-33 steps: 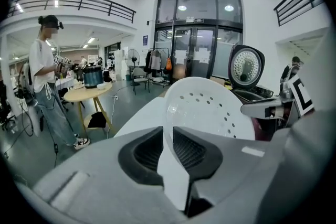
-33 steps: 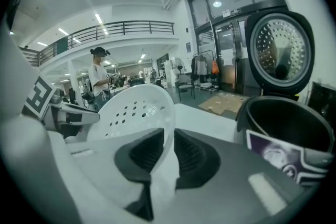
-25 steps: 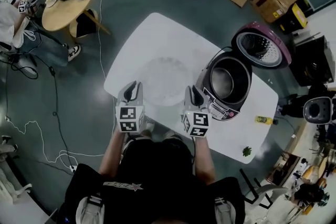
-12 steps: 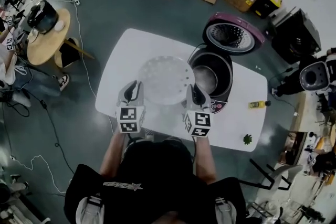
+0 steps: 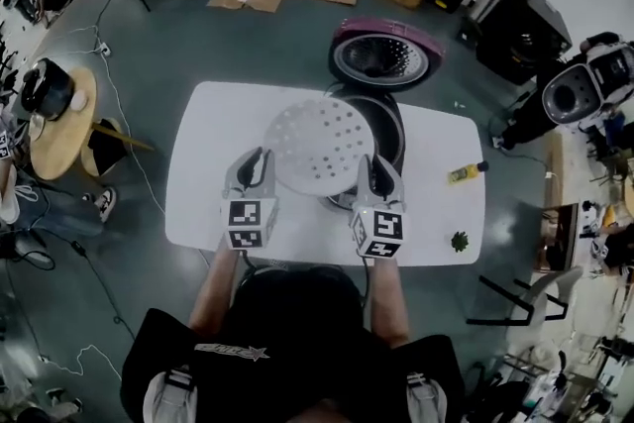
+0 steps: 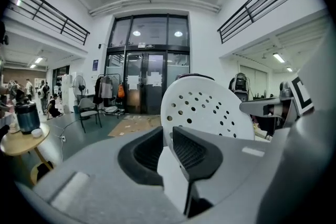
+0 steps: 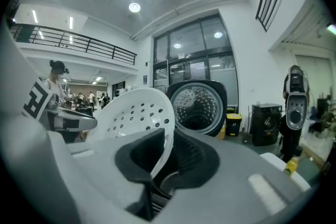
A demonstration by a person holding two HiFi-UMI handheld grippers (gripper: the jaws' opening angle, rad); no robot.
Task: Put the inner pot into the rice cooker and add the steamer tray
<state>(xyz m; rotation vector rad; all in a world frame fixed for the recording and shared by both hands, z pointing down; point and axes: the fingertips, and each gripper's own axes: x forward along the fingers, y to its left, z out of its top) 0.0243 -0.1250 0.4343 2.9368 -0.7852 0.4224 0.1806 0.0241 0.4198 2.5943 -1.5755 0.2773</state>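
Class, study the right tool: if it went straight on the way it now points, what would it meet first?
The right tool grips the white perforated steamer tray. Beyond that, it would probably meet the open dark rice cooker, with its raised lid behind. Depth is unclear.

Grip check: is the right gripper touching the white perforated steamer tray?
Touching. Right gripper view: the right gripper pinches the white perforated steamer tray by its rim.

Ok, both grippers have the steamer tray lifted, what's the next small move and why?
Probably carry the steamer tray a little further over the rice cooker before lowering. The left gripper and right gripper each clamp its rim, but in the head view it overlaps only part of the cooker's open top.
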